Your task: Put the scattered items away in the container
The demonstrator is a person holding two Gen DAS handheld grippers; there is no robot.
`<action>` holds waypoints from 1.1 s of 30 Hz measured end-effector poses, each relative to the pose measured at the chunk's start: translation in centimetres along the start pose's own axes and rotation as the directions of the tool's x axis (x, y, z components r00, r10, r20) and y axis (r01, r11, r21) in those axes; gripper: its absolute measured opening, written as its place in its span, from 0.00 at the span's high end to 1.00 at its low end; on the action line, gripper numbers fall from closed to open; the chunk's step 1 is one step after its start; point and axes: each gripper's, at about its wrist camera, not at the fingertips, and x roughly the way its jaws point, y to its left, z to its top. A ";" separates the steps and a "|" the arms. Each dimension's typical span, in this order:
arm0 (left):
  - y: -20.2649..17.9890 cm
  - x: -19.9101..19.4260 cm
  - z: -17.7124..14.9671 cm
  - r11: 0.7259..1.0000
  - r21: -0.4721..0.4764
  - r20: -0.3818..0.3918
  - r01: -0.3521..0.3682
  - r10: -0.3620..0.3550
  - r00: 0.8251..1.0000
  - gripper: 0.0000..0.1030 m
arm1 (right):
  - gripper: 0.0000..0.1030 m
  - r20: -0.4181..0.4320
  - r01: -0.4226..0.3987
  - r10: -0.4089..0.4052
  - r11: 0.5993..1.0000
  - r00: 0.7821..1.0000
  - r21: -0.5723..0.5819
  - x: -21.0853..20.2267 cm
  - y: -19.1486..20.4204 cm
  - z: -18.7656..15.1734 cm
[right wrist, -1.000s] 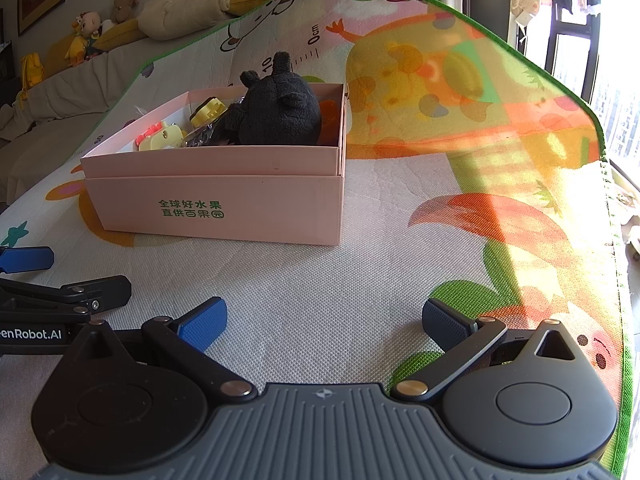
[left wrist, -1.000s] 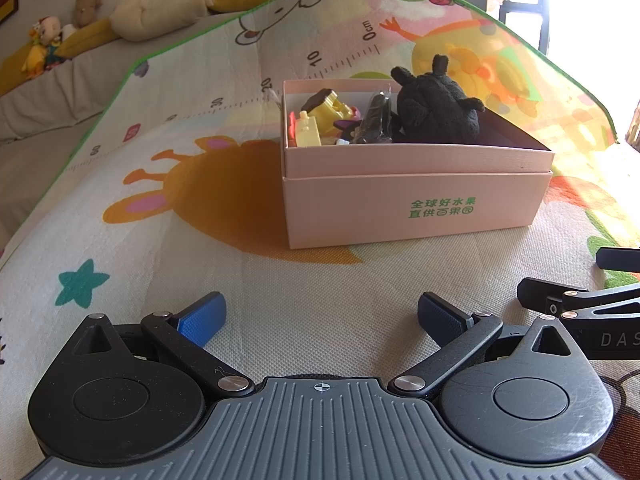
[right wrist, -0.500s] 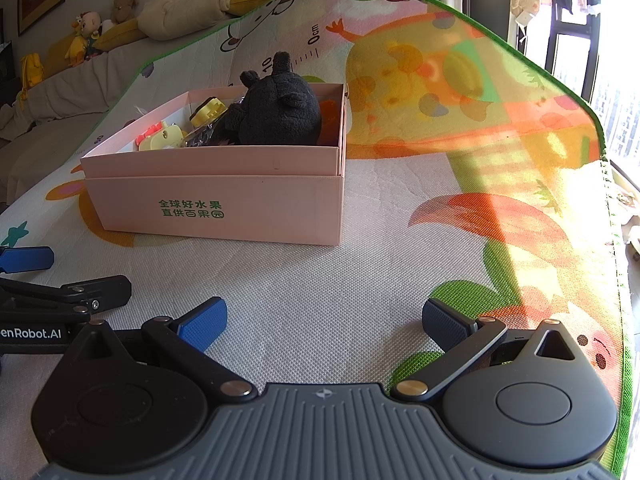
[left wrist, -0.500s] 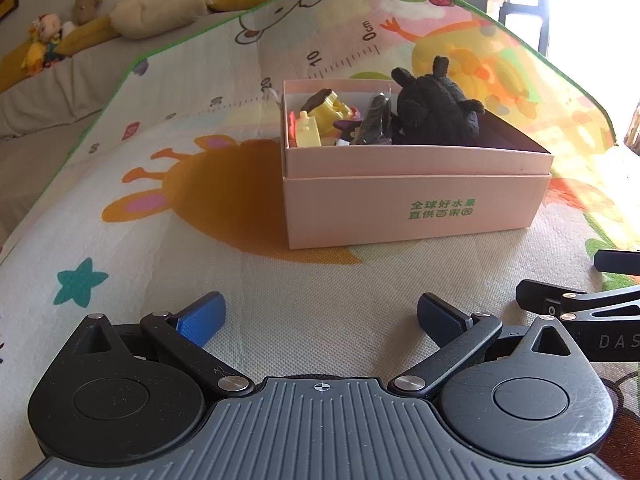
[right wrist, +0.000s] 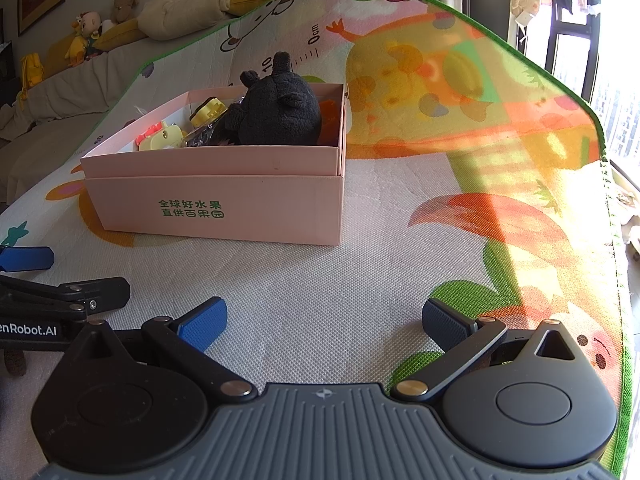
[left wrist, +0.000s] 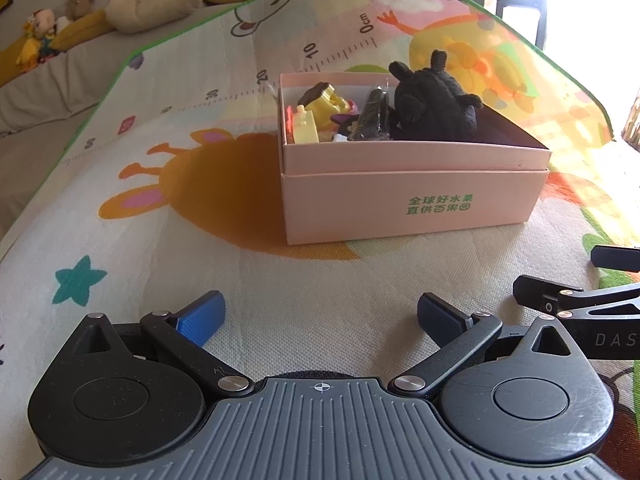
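Observation:
A pink cardboard box (left wrist: 412, 196) (right wrist: 224, 200) with green lettering stands on the play mat. Inside it lie a black plush toy (left wrist: 434, 102) (right wrist: 280, 108), yellow plastic toys (left wrist: 316, 108) (right wrist: 160, 138) and a dark wrapped item (left wrist: 374, 114). My left gripper (left wrist: 320, 316) rests low on the mat in front of the box, open, with nothing between its fingers. My right gripper (right wrist: 324, 320) sits beside it to the right, also open and empty. Each gripper shows at the edge of the other's view.
The colourful play mat (left wrist: 200, 184) (right wrist: 460, 160) with a green border covers the surface. A sofa with soft toys (left wrist: 44, 32) (right wrist: 84, 36) lines the back left. A bright window (right wrist: 592, 40) is at the right, past the mat's edge.

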 end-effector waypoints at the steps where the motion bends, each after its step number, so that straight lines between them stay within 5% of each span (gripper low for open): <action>1: 0.0 0.0 0.0 1.000 -0.002 0.001 0.001 -0.001 1.000 0.00 | 0.00 0.000 0.000 0.000 1.000 1.000 0.000 0.0 0.0 0.0; 33: -0.1 -0.2 -0.2 1.000 0.003 0.001 -0.012 0.012 1.000 0.00 | 0.00 0.000 0.000 0.000 1.000 1.000 0.000 0.1 0.0 0.0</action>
